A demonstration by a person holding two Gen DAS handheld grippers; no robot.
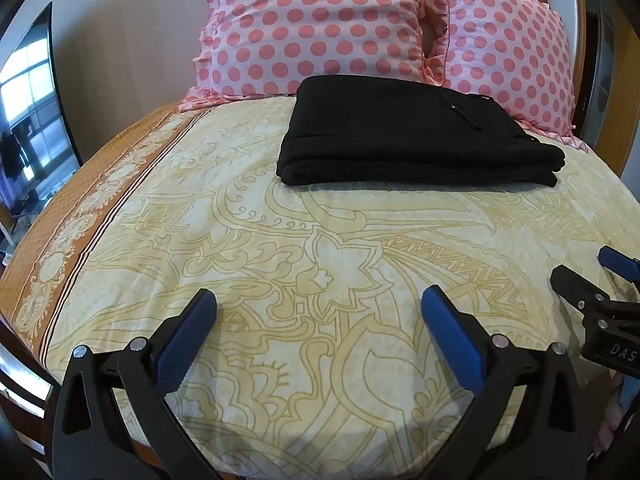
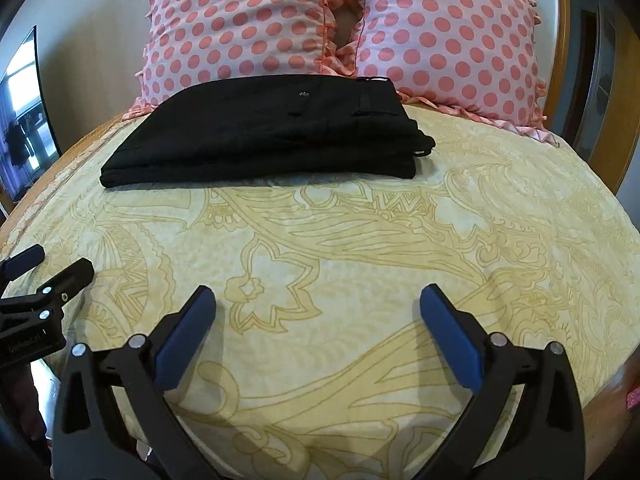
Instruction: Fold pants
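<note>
Lying folded, the pants [image 2: 264, 128] show a button only rightward; both grippers' fingers [image 1: 188, 340] gape, empty.

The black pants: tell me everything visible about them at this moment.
The black pants lie folded into a flat, layered rectangle on the yellow patterned bedsheet, just in front of two pink polka-dot pillows. The fabric looks matte and woven. A buttoned pocket and the waistband face up. Neither gripper touches them.

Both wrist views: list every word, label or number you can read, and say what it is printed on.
"DAS": white letters on the right gripper's black body, cut off by the frame edge.
Small white lettering on the left gripper's body: too blurred to read.
Black pants, pillows, bedsheet: no text.
</note>
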